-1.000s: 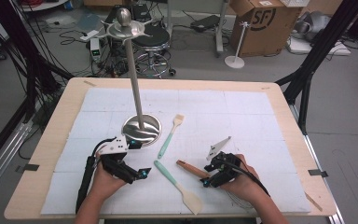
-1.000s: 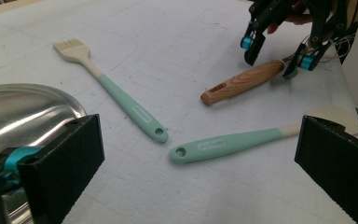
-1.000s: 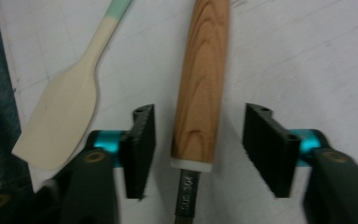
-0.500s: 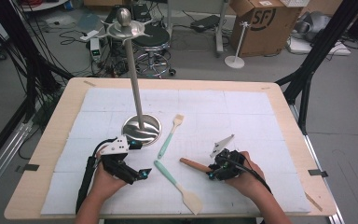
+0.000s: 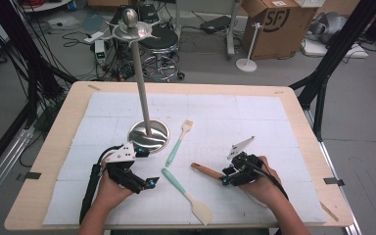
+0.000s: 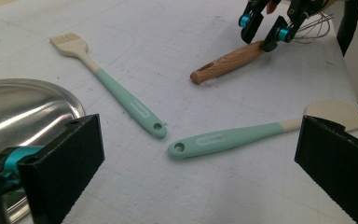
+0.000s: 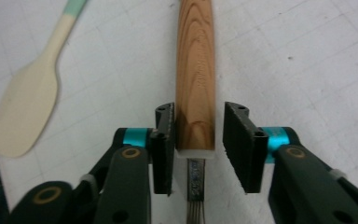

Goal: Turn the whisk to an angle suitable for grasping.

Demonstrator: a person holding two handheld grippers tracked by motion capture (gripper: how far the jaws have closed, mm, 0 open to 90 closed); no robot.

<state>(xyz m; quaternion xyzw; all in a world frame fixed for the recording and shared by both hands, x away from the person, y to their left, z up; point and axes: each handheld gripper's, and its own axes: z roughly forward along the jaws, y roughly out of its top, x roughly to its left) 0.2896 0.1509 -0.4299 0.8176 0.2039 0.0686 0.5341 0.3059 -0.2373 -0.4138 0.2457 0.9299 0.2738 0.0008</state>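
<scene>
The whisk, with a wooden handle and wire loops, lies on the white padded mat at the near right, handle pointing left toward the middle of the table. The right gripper straddles the handle at the end where the wires begin. Its jaws have just been opening a little: the left pad sits against the wood while a gap shows at the right pad, so the handle lies between them without being clamped.

For a sound pick-up, the jaws would best be centred on the handle and closed evenly on the smooth, rounded wood, which could roll or slip under a lopsided squeeze.

Just left of the whisk lies a mint-handled spatula with a cream blade, and beyond it a matching pastry brush. The left gripper rests wide open at the near left, beside the shiny steel base of an upright stand.
</scene>
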